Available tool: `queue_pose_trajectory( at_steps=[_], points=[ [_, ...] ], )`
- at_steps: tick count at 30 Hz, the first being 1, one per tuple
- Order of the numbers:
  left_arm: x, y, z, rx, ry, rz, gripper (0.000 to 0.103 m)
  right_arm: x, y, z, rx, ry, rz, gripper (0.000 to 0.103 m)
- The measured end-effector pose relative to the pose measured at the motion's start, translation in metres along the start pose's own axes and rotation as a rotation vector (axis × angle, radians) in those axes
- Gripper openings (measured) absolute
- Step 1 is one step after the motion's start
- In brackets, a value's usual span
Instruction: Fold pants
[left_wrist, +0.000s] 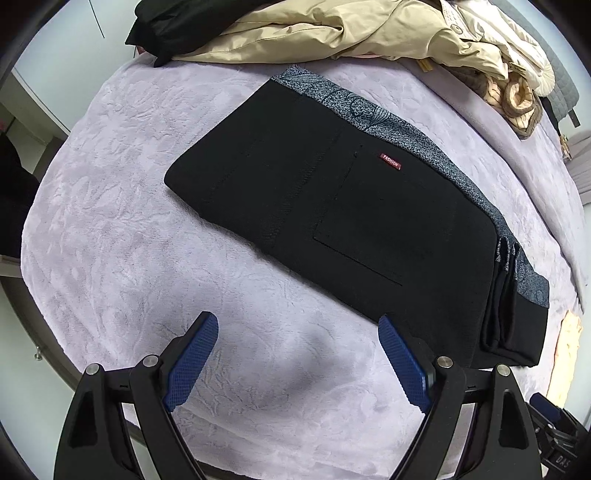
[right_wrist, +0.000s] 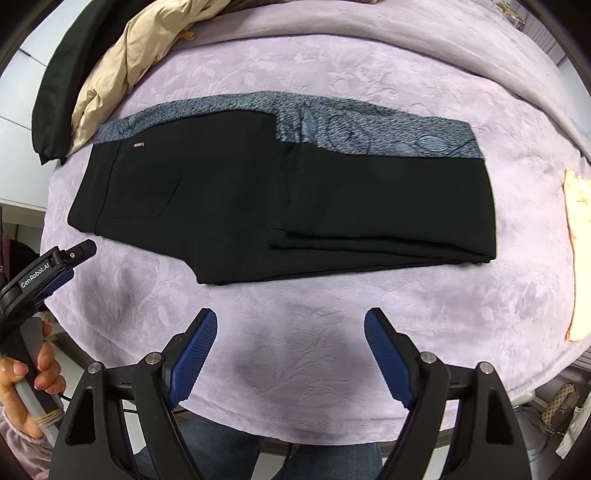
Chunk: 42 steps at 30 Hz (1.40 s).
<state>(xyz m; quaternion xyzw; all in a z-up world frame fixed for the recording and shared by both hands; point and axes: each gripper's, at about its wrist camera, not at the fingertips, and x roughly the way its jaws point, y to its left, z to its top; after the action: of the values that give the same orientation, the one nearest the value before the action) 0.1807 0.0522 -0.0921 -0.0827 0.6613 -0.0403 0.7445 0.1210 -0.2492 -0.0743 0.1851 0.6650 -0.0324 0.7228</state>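
Black pants (right_wrist: 280, 206) lie flat on a lilac bed (right_wrist: 332, 74), legs already doubled back toward the waist. Left gripper (left_wrist: 297, 363) and right gripper (right_wrist: 290, 356) hover near the front edge, fingers wide, empty. Likely next: 1 more fold, gripping the folded end.

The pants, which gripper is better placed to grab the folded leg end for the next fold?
Right gripper, probably: open, facing the pants, whose leg end lies on its side.
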Motion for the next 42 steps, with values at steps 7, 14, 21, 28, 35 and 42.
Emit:
queue_pose_trajectory(
  at_steps=[7, 14, 21, 28, 35, 42],
  points=[
    [0.0, 0.002, -0.001, -0.001, 0.006, 0.011, 0.089, 0.003, 0.007, -0.001, -0.014, 0.007, 0.003, 0.085],
    [0.0, 0.004, 0.0, -0.005, 0.006, 0.012, 0.089, 0.004, 0.005, 0.002, -0.012, 0.013, 0.002, 0.085],
    [0.0, 0.008, 0.001, -0.006, 0.011, 0.022, 0.089, 0.004, 0.009, 0.003, -0.024, 0.012, 0.004, 0.085],
    [0.002, 0.009, 0.001, -0.002, 0.027, 0.039, 0.089, 0.004, 0.01, 0.005, -0.018, 0.009, 0.01, 0.085],
    [0.0, 0.004, 0.003, 0.003, 0.022, 0.046, 0.089, 0.005, 0.009, 0.008, -0.016, 0.008, 0.013, 0.085],
    [-0.001, 0.007, 0.005, -0.003, 0.021, 0.045, 0.089, 0.005, 0.01, 0.009, -0.027, 0.013, 0.013, 0.085]
  ],
)
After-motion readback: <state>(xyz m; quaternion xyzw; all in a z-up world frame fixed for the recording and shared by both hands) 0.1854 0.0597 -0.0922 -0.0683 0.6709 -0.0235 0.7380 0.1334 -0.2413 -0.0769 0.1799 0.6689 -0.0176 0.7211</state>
